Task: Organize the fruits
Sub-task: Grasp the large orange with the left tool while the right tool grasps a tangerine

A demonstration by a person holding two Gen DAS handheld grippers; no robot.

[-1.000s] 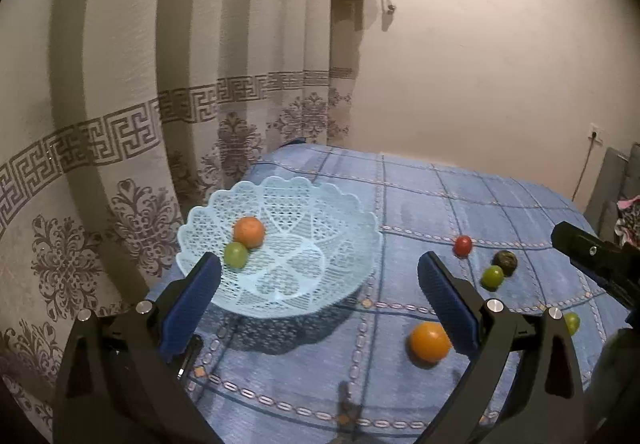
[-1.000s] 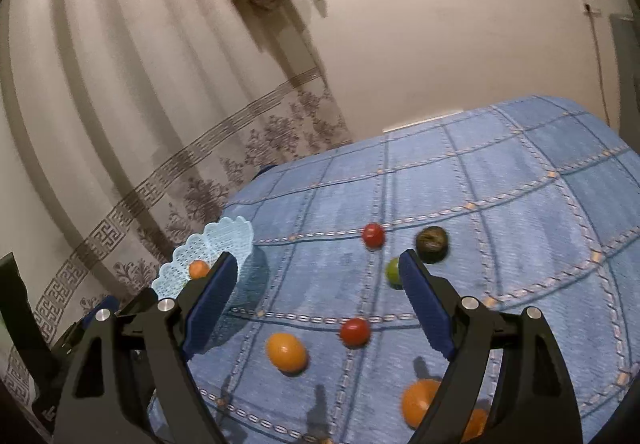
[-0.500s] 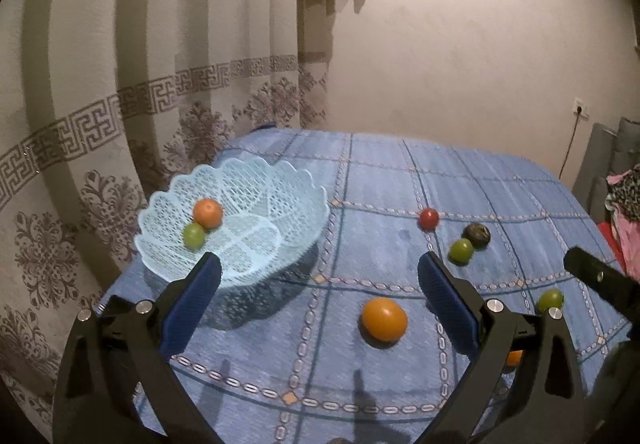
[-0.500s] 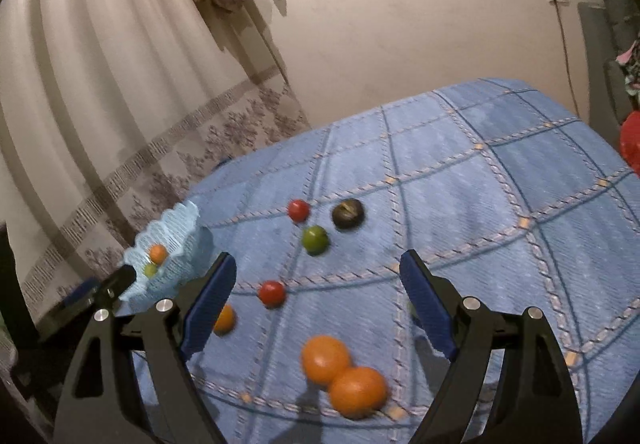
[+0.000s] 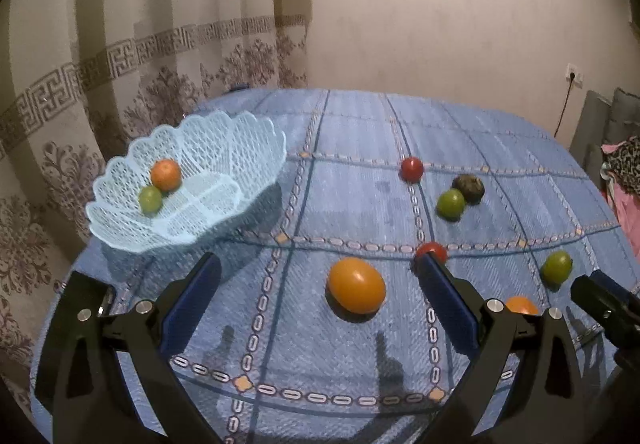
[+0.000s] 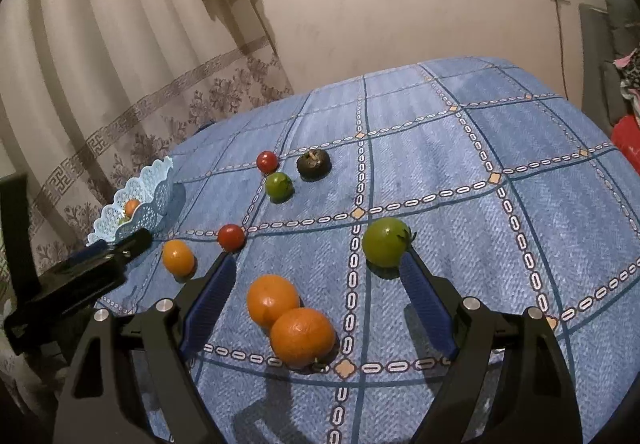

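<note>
Both pairs of tongs held wide apart, clamped on nothing: left gripper (image 5: 316, 290) with blue-padded black fingers above the blue quilted bedspread with chain-pattern grid lines (image 5: 360, 344), right gripper (image 6: 316, 284) likewise spread over the same cloth.

Framed between the left fingers: smooth egg-shaped orange fruit (image 5: 356, 291), long axis lying roughly left-to-right, slightly tilted, resting on the cloth. Just behind the right-hand finger pad of that gripper, small glossy red tomato (image 5: 431, 252). Farther back, second small red tomato (image 5: 411, 169), round green lime-like fruit (image 5: 451, 203) touching or just beside a dark wrinkled brown fruit (image 5: 468, 187).

Far left on the cloth, near the patterned beige curtain (image 5: 120, 63): pale blue scalloped lattice plastic basket (image 5: 248, 147), upright, holding a small round orange (image 5: 165, 174) and a small green fruit (image 5: 150, 199) touching each other.

Between the right fingers: two large round dimpled oranges (image 6: 286, 318) pressed together, pair aligned diagonally, nearer one showing a stem end low at its base. Near the right finger tip, big round green tomato with dark calyx (image 6: 386, 247), calyx pointing right.
</note>
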